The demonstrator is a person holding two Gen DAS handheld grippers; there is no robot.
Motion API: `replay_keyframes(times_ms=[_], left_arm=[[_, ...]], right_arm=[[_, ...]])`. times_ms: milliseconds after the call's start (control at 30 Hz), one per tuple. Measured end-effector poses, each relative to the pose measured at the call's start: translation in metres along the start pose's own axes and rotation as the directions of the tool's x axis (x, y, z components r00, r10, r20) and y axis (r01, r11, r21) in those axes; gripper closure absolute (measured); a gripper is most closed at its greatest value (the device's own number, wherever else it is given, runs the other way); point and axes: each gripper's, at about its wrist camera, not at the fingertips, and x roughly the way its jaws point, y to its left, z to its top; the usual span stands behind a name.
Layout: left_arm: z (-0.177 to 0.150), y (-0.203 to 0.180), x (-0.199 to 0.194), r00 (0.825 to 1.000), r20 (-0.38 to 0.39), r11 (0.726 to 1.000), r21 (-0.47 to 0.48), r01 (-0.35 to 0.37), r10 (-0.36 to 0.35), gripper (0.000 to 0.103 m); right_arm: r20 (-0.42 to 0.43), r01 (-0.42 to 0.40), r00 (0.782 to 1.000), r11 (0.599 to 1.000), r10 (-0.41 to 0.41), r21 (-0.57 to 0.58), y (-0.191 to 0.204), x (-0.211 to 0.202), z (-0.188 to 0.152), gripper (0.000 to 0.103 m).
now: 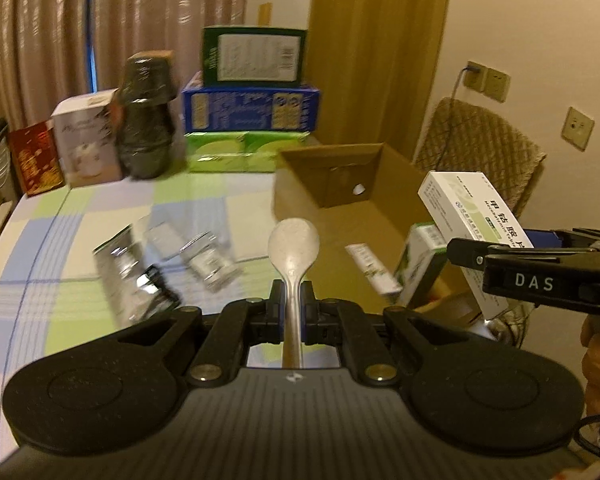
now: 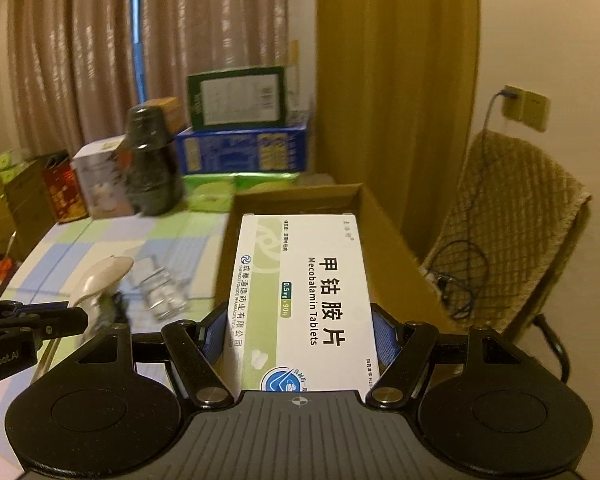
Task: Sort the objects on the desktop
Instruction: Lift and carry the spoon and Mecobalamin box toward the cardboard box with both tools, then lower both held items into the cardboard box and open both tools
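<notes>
Tongs on the left hand [image 1: 293, 300] are closing tightly on the handle of a metal spoon [image 1: 294, 244], and the bowl of the spoon is pointing forward, above the tabletop [image 1: 60, 240]. The right tongs [image 2: 300, 336] are standing rather wide and are pressing from both sides on a white and green medicine box [image 2: 304, 300], which is printed with "Mecobalamin Tablets"; the blue pads [image 2: 386, 340] are touching its long edges. In the left wrist view this same box is appearing at the right side, held up over the near end of an open cardboard box [image 1: 340, 172], and part of the hand under the right tongs is showing in the lower right corner. Inside the cardboard box, two small packages are lying, a narrow white one [image 1: 374, 270] and a green and white one [image 1: 416, 268] just beside it. On the checked tabletop, to the left of the spoon, some small shiny things [image 1: 160, 264] are lying, but they are too blurred to name. At the far edge of the tabletop, a dark wrapped bottle [image 1: 146, 120] is standing near a stack of green and blue cartons [image 1: 252, 104]. A chair with a woven cover [image 2: 516, 232] is standing to the right of the cardboard box.
</notes>
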Motion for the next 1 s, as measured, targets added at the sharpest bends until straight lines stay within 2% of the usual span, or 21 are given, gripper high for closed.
replay_keyframes(times_ms=[467,1000], left_arm=[[0.026,-0.051,0.047,0.997,-0.014,0.997,0.041,0.072,-0.072,0.099],[0.037,-0.067,0.093,0.993,-0.049,0.993,0.033,0.109,-0.108,0.099]], right_arm=[[-0.018,0.065,0.998,0.998,-0.065,0.009,-0.055,0.026,0.01,0.035],[-0.065,0.053,0.996,0.998,-0.055,-0.027,-0.066,0.066,0.006,0.035]])
